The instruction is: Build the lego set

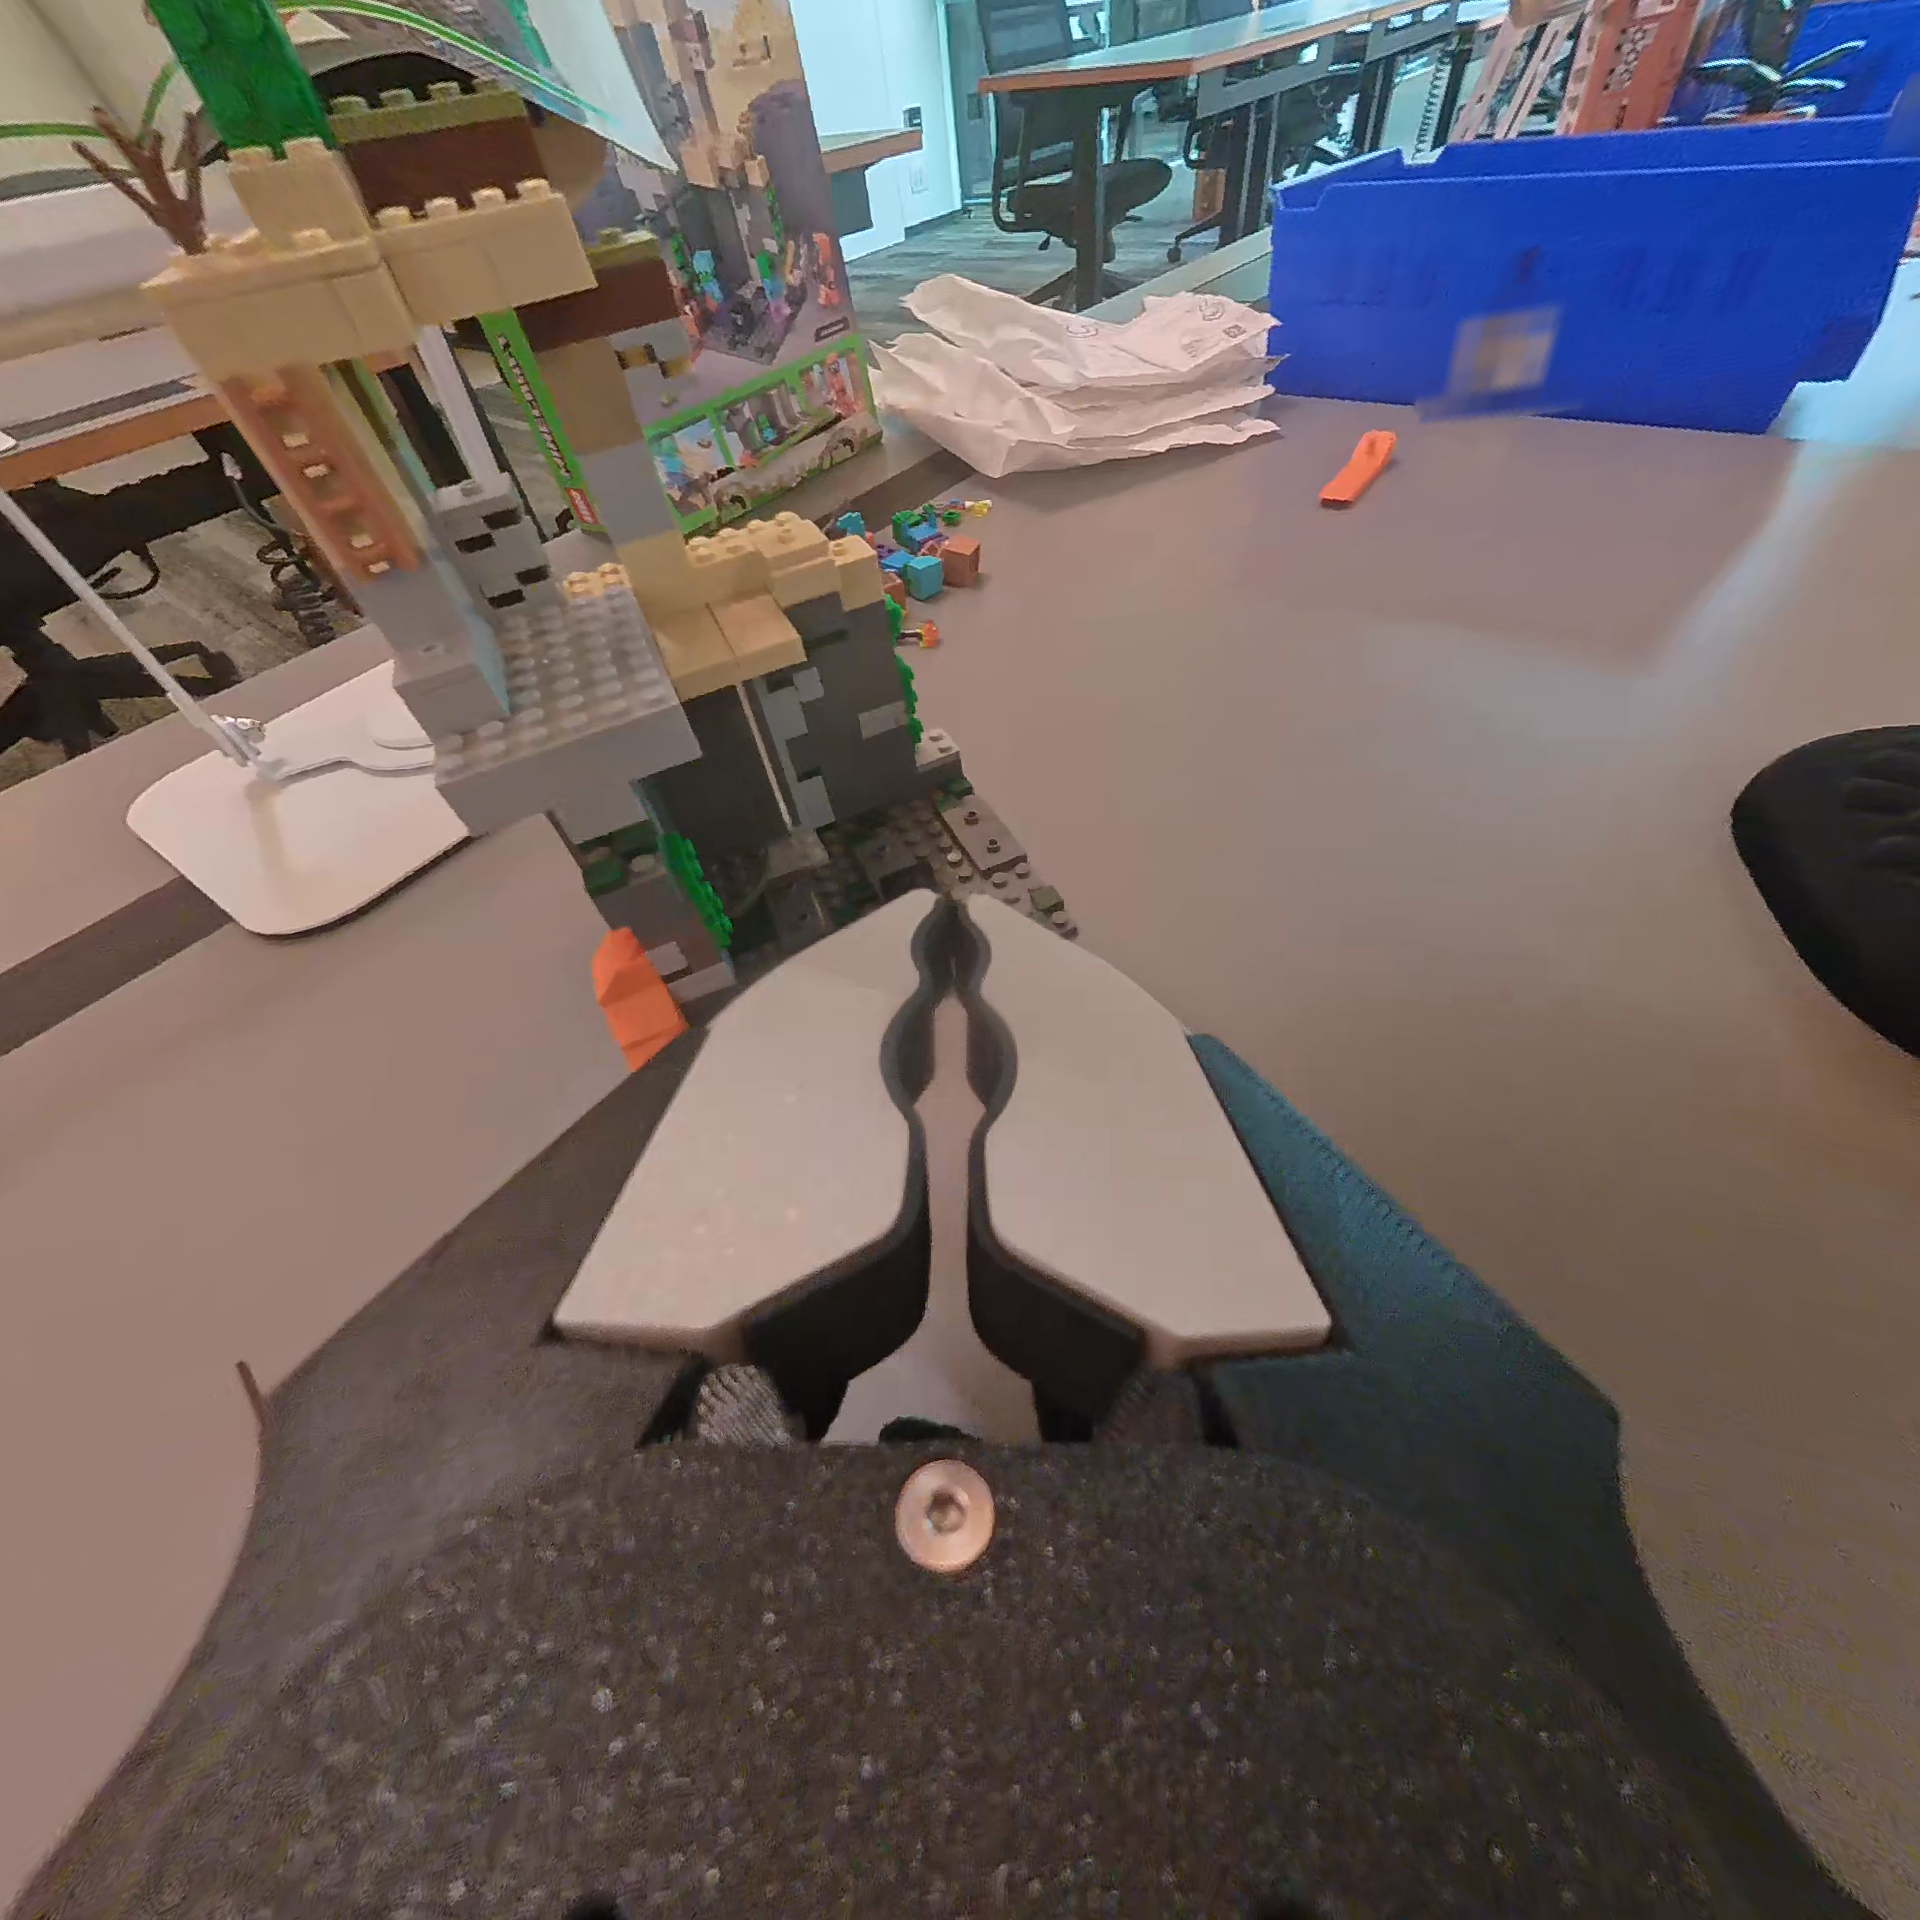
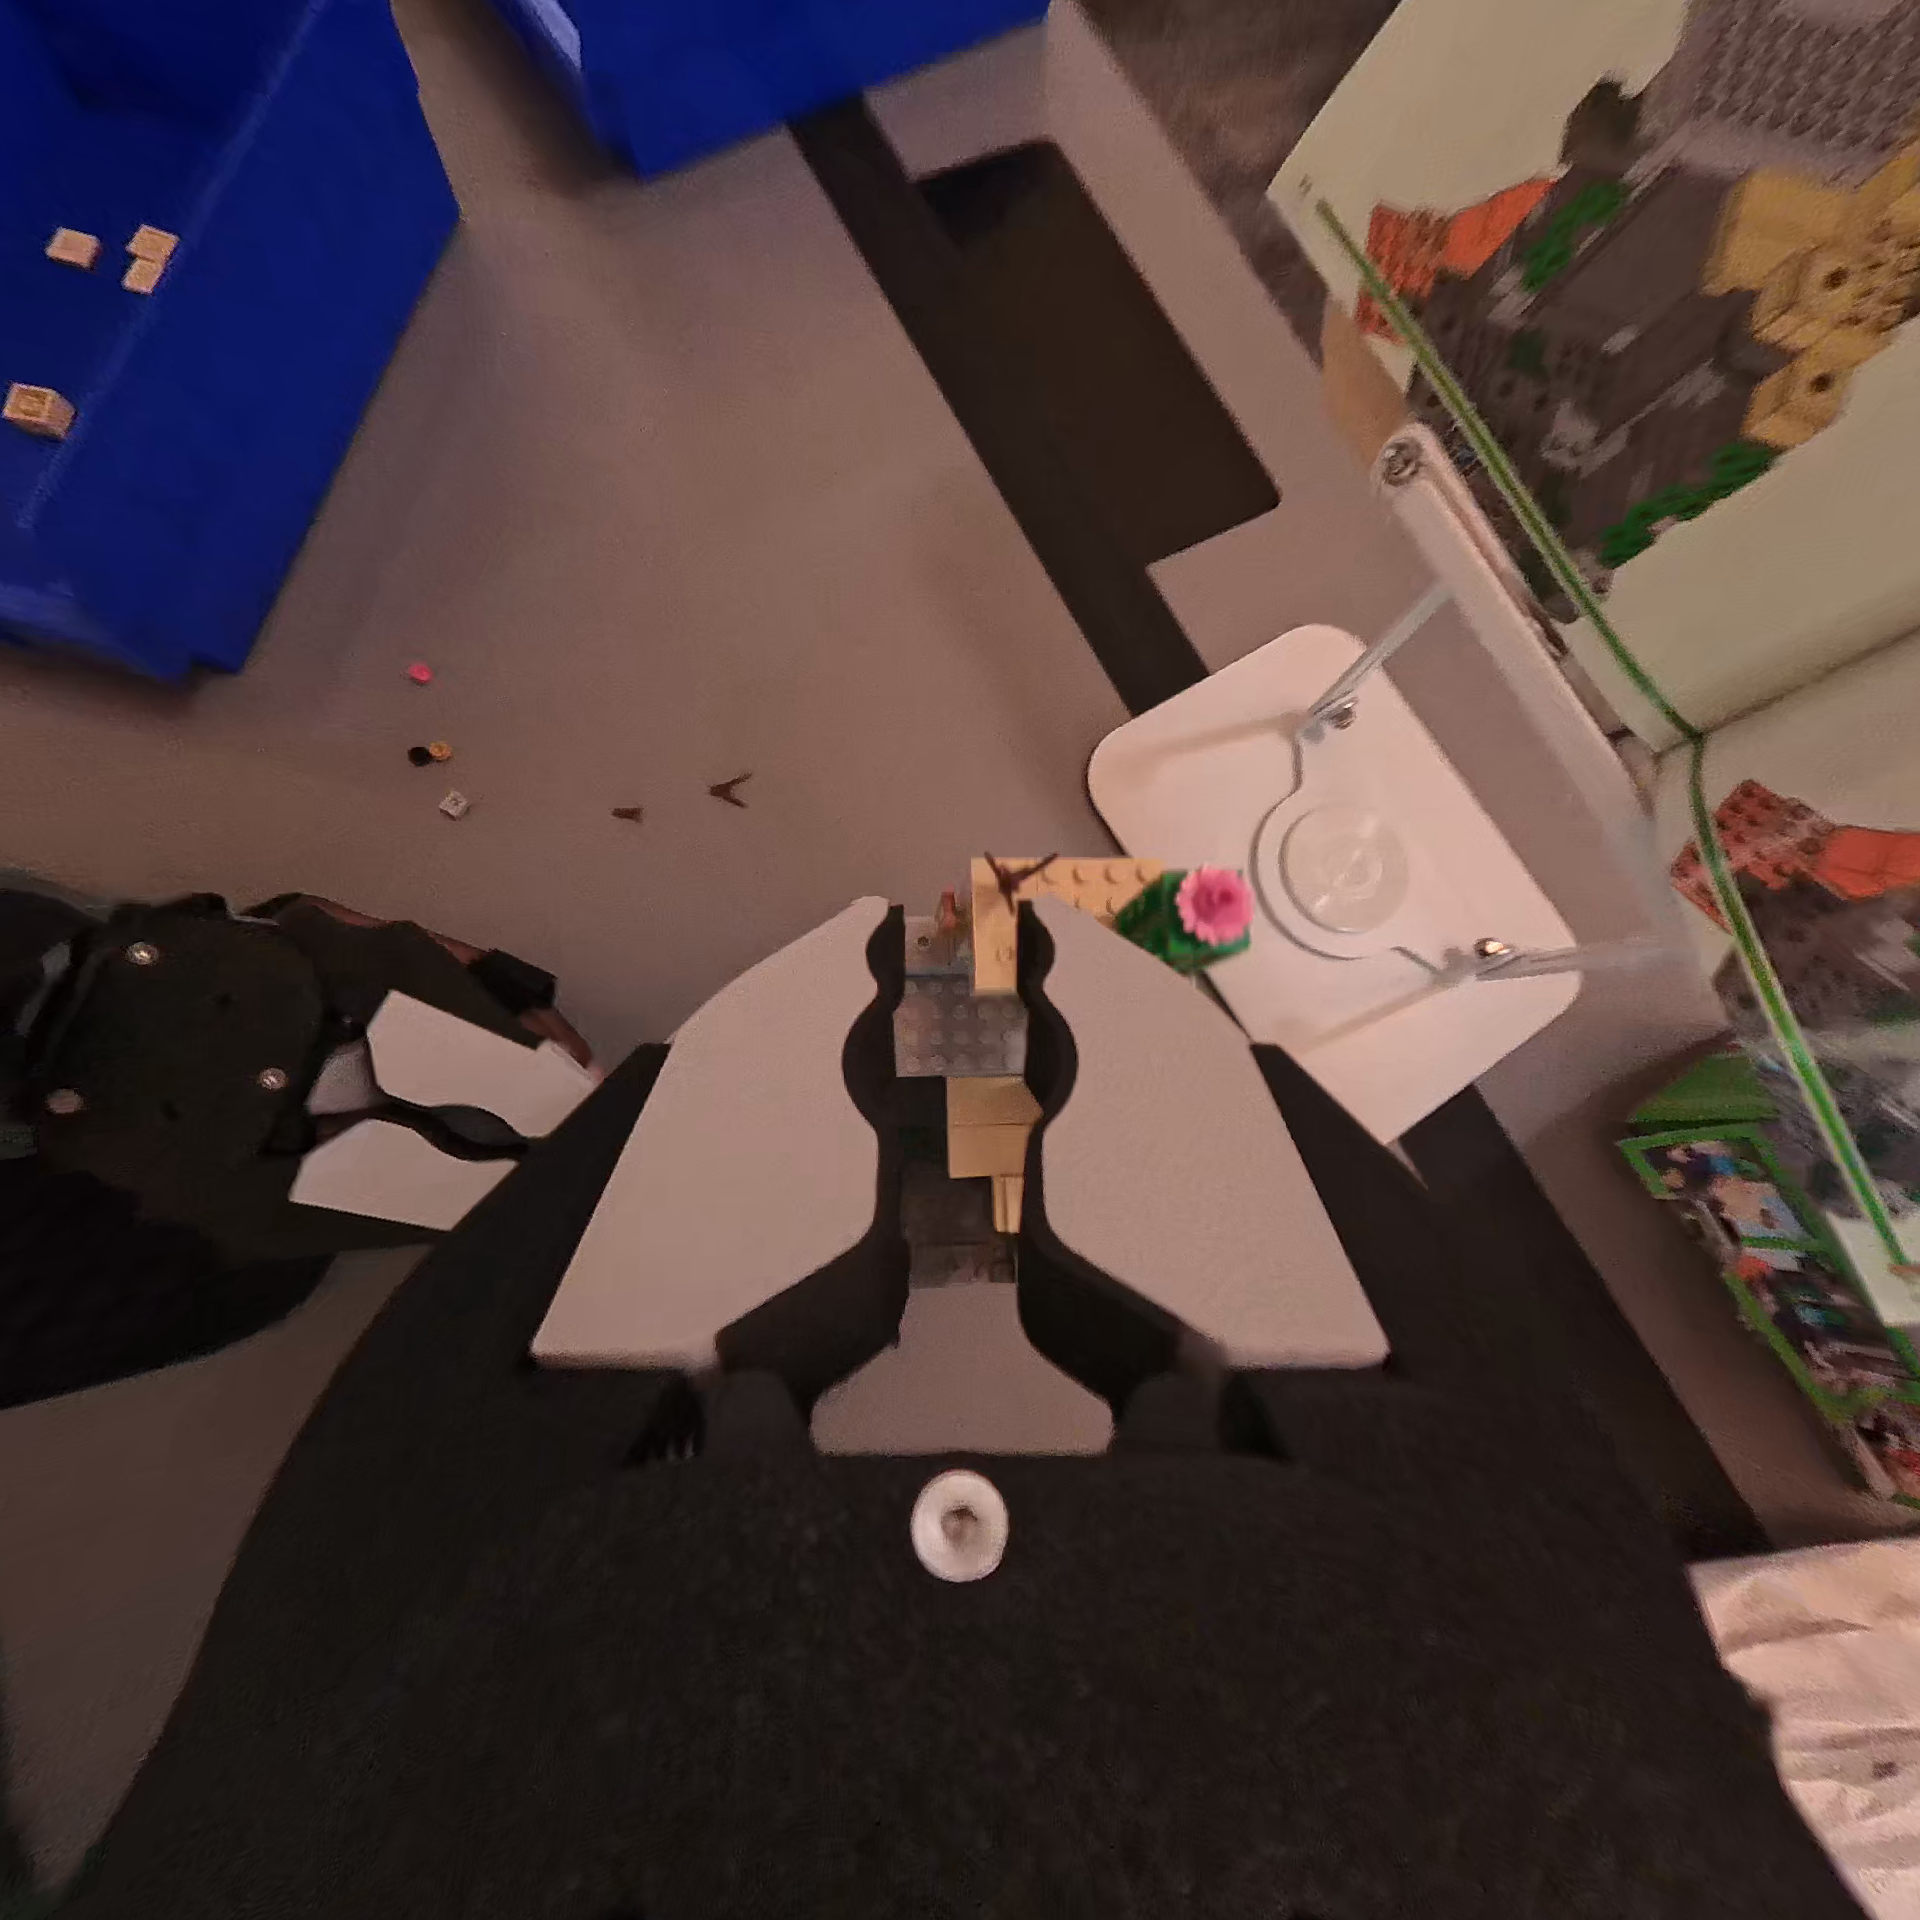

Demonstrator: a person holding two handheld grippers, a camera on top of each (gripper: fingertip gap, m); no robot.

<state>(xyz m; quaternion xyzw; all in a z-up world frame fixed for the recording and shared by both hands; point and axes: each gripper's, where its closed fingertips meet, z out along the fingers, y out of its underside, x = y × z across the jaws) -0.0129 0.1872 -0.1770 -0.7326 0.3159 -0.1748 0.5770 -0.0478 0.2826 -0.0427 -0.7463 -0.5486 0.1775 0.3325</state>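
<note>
The part-built lego tower (image 1: 582, 665) of tan, grey and green bricks stands on a dark base plate (image 1: 977, 831) on the grey table. My left gripper (image 1: 948, 916) is shut, with its tips at the plate's near edge and nothing visible between them. The right wrist view looks down on the tower (image 2: 961, 1039), topped by a brown twig (image 2: 1013, 878) and a pink flower (image 2: 1210, 904) on green. My right gripper (image 2: 956, 920) is open above the tower, with tan bricks showing in the gap. The left gripper (image 2: 551, 1112) shows at the left there.
The set's box (image 1: 748, 312), white paper bags (image 1: 1081, 374), a blue bin (image 1: 1558, 270), an orange tool (image 1: 1356, 468) and loose bricks (image 1: 925, 561) lie behind. A white stand (image 2: 1351, 862) holds the instruction booklet (image 2: 1558, 364). Small loose pieces (image 2: 447, 758) lie near blue bins (image 2: 208, 364). The tips of one gripper are about 15 cm away from the tips of the other.
</note>
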